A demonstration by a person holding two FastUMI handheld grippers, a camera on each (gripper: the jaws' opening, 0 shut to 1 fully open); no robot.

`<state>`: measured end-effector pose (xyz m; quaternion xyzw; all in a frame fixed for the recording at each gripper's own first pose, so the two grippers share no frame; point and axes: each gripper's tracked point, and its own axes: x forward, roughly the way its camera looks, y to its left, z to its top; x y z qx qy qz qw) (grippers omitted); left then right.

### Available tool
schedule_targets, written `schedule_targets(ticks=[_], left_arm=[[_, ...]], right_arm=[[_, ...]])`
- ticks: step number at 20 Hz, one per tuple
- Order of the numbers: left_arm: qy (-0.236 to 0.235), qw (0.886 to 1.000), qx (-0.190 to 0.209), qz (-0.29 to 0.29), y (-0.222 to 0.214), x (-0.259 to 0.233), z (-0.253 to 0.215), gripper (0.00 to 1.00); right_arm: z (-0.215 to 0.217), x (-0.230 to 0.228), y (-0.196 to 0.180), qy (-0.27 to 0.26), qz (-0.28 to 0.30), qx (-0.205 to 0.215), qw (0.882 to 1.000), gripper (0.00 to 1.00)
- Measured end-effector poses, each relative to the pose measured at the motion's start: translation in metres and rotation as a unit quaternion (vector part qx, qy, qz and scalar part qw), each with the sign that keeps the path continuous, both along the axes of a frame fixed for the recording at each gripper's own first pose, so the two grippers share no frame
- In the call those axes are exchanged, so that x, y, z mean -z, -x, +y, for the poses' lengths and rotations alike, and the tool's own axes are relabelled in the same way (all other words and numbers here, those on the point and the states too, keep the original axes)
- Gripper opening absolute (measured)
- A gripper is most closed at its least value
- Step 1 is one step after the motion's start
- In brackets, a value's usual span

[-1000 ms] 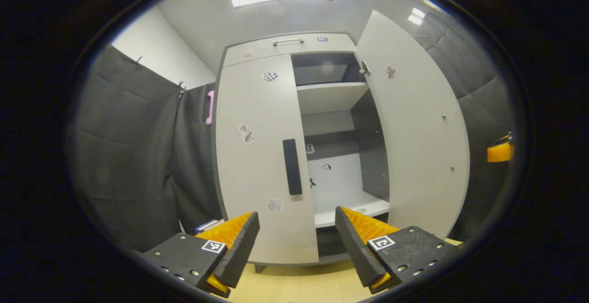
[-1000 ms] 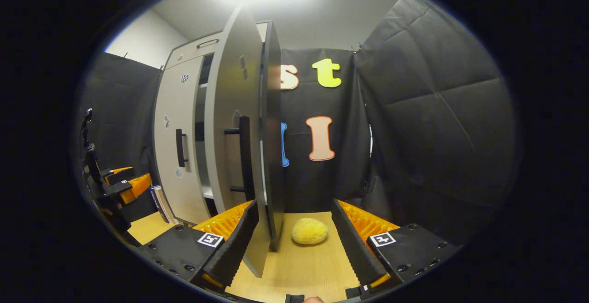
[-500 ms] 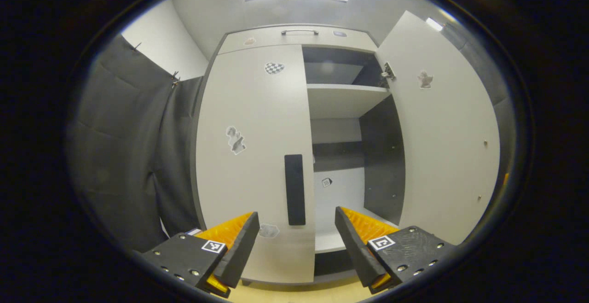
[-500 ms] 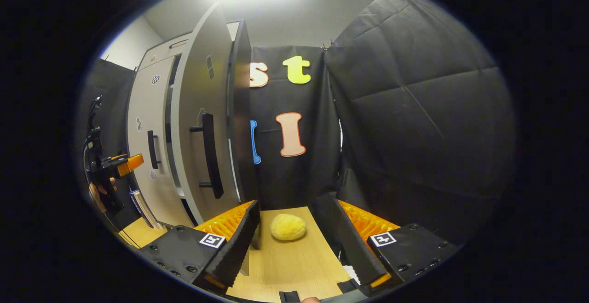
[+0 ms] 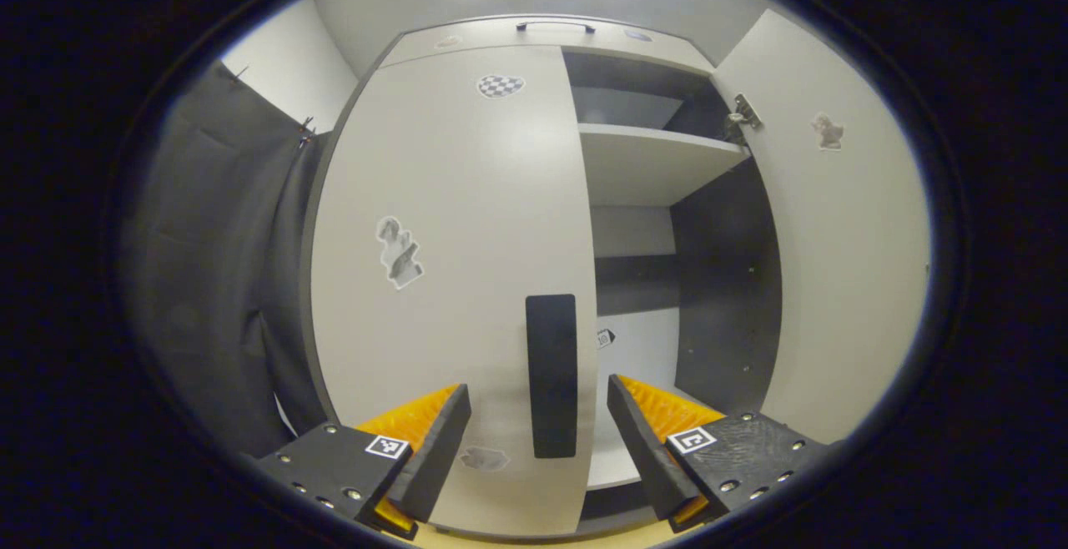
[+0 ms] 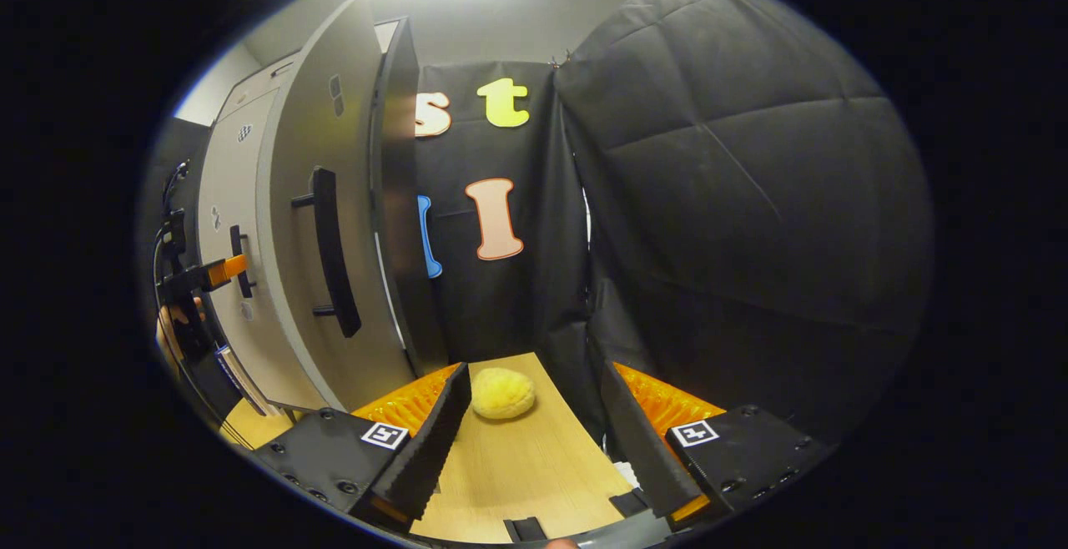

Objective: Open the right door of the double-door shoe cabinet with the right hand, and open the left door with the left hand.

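Cabinet (image 5: pixel 467 198), pale flat panels, larger in left gripper view than a second ago. Right door (image 5: pixel 843 265) swung wide; left door (image 5: pixel 455 282) shut. Left gripper (image 5: pixel 538 432) spread wide, straddling the dark bar handle (image 5: pixel 551 374), gripping nothing. Right gripper (image 6: pixel 530 440) gaping, empty, now clear of its door, over wooden floor (image 6: pixel 517 465) by a fuzzy yellow lump (image 6: pixel 503 393).

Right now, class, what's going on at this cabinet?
A person holding a gripper in each hand is opening a double-door shoe cabinet. The right door already stands open, showing bare shelves. The left door is shut. The left gripper, open, is lined up on either side of that door's black handle. The right gripper is open, holding nothing.
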<state>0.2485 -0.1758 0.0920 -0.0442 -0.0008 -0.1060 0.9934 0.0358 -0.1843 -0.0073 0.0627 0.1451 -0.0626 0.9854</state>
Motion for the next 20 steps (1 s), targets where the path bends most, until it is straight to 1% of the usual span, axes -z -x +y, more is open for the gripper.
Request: schedule_targets(ticks=[1, 2, 3, 4, 5, 7, 8, 9, 11, 12, 13, 15, 16, 17, 18, 19, 20], left_arm=[[0.004, 1.0, 0.0, 0.004, -0.006, 0.002, -0.001, 0.96], [0.006, 1.0, -0.001, 0.008, -0.012, 0.005, 0.0, 0.96], [0.007, 1.0, -0.002, 0.01, -0.016, 0.007, 0.001, 1.0], [0.006, 1.0, -0.003, 0.012, -0.021, 0.008, 0.0, 0.96], [0.002, 1.0, -0.003, 0.013, -0.026, 0.006, -0.001, 0.96], [-0.003, 1.0, -0.006, 0.013, -0.034, 0.005, 0.0, 0.92], [-0.005, 1.0, -0.007, 0.011, -0.035, 0.004, -0.001, 0.81], [-0.007, 1.0, -0.005, 0.011, -0.035, 0.005, -0.001, 0.82], [-0.003, 1.0, -0.003, 0.01, -0.037, 0.005, -0.004, 0.79], [-0.007, 1.0, -0.002, 0.01, -0.031, 0.005, -0.004, 0.7], [-0.011, 1.0, 0.001, 0.011, -0.033, 0.005, -0.007, 0.67], [-0.012, 1.0, 0.009, 0.011, -0.029, 0.003, -0.013, 0.57], [-0.013, 1.0, 0.014, 0.011, -0.028, 0.004, -0.019, 0.44], [-0.017, 1.0, 0.012, 0.014, -0.031, 0.005, -0.02, 0.37], [-0.015, 1.0, 0.012, 0.019, -0.029, 0.007, -0.019, 0.32], [-0.01, 1.0, 0.015, 0.024, -0.028, 0.009, -0.018, 0.29], [-0.004, 0.999, 0.016, 0.027, -0.028, 0.008, -0.019, 0.29]], right_arm=[[-0.001, 0.001, 0.0, 0.0, 0.002, 0.002, 1.0, 0.98], [-0.002, 0.001, -0.001, 0.002, 0.003, 0.004, 1.0, 0.99], [-0.003, 0.003, -0.001, 0.004, 0.005, 0.005, 1.0, 0.99], [-0.004, 0.004, -0.001, 0.006, 0.006, 0.007, 1.0, 0.99], [-0.006, 0.004, -0.001, 0.008, 0.008, 0.008, 1.0, 0.98], [-0.006, 0.006, -0.001, 0.008, 0.01, 0.01, 1.0, 0.99], [-0.007, 0.008, -0.001, 0.007, 0.011, 0.01, 1.0, 0.99], [-0.008, 0.007, -0.001, 0.007, 0.012, 0.01, 1.0, 0.98], [-0.008, 0.008, -0.001, 0.004, 0.013, 0.008, 1.0, 0.98], [-0.008, 0.008, 0.0, 0.004, 0.012, 0.007, 1.0, 0.99], [-0.008, 0.008, 0.0, 0.004, 0.01, 0.005, 1.0, 0.99], [-0.009, 0.006, 0.003, 0.007, 0.009, 0.003, 1.0, 0.98], [-0.01, 0.006, 0.005, 0.007, 0.009, 0.003, 1.0, 0.98], [-0.012, 0.004, 0.007, 0.006, 0.007, 0.002, 1.0, 0.98], [-0.013, 0.004, 0.01, 0.006, 0.006, 0.002, 1.0, 0.99], [-0.015, 0.003, 0.013, 0.007, 0.006, 0.004, 1.0, 0.99], [-0.018, 0.001, 0.015, 0.008, 0.005, 0.004, 1.0, 0.99]])
